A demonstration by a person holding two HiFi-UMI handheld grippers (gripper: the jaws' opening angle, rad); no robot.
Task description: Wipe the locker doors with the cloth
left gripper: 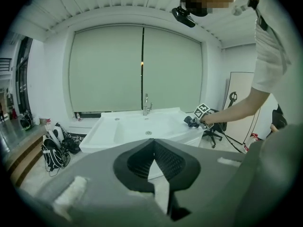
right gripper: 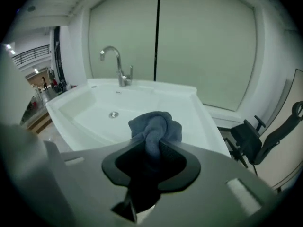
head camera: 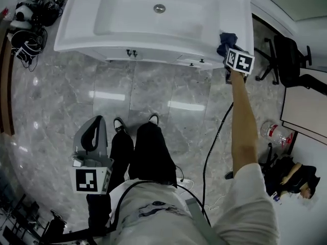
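Blue-grey cloth (head camera: 227, 39) sits bunched in the right hand-held gripper (head camera: 226, 47) in the head view. The arm reaches out to the corner of the white basin (head camera: 153, 32). The locker doors (head camera: 158, 56) lie below and to that gripper's left, not yet wiped. The left hand-held gripper (head camera: 96, 125) hangs low beside the person's legs (head camera: 148, 152), apparently spare.

Left gripper view: its jaws are pressed together on nothing, with the cloth far ahead to the right.

Right gripper view: the jaws pinch a fold of the cloth, and the rest bulges just ahead over the basin's rim. The grip looks taken to carry it down to the doors.
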